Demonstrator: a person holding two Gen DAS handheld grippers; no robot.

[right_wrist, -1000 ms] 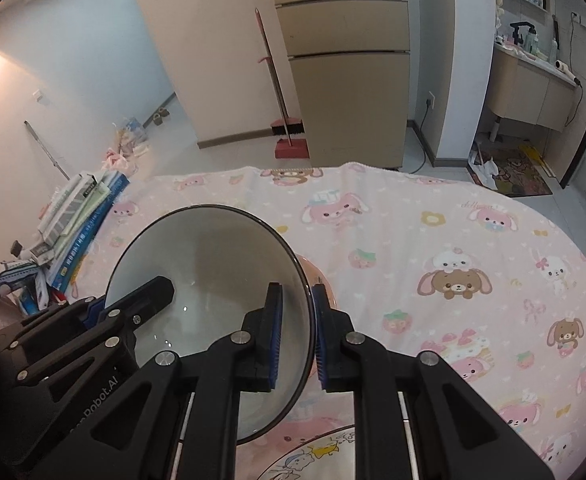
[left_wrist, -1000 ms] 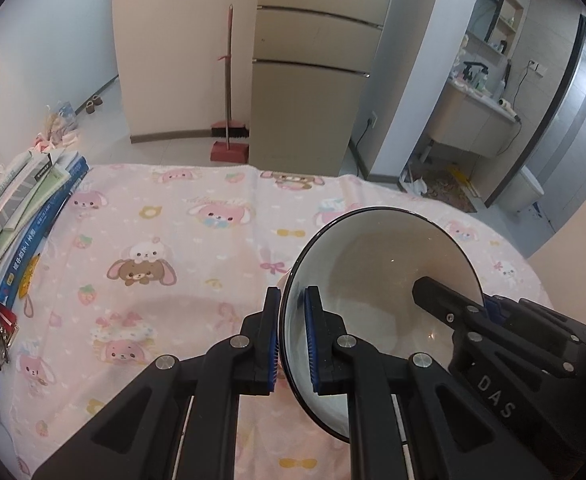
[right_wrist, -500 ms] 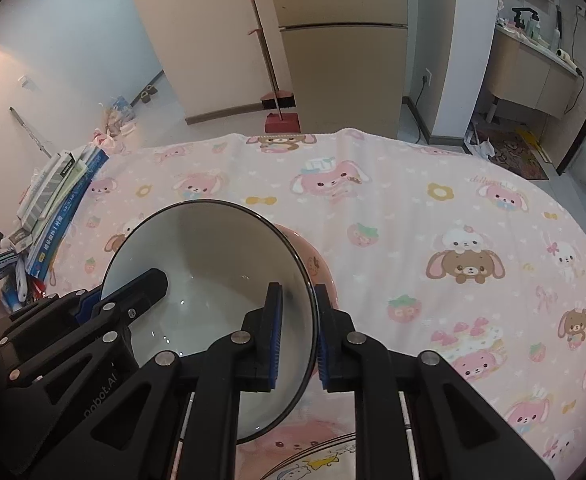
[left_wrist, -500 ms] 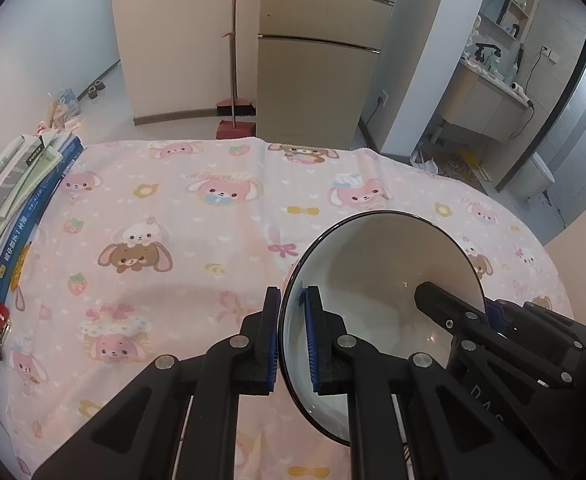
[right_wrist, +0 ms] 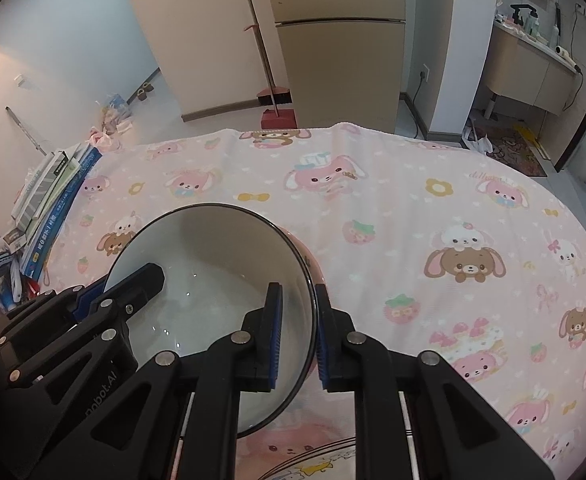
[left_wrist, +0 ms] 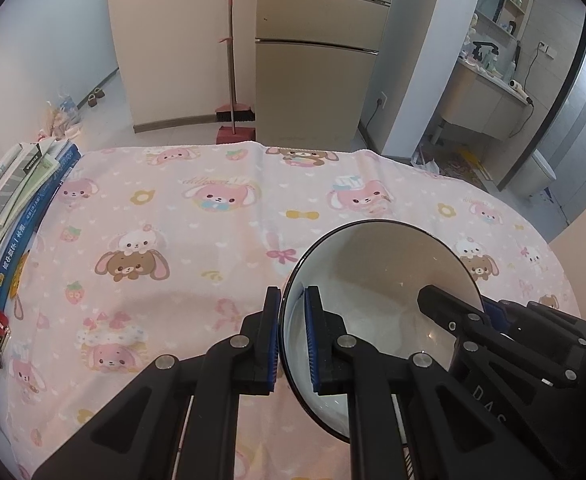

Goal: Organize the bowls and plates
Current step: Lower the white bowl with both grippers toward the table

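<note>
Bowl [left_wrist: 381, 280] hangs just above the pink-clothed surface [left_wrist: 173, 220], our left tongs [left_wrist: 293, 336] and right tongs [right_wrist: 297, 336] each pinching its rim on opposite sides, so we judge setting it down onto the plate [right_wrist: 325, 464] near us comes next, calling for a level, even lowering.

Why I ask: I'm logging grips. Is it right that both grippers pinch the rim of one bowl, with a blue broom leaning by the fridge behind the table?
Not quite: the broom is red, as the left wrist view shows. The left gripper and right gripper do both pinch the bowl.
</note>
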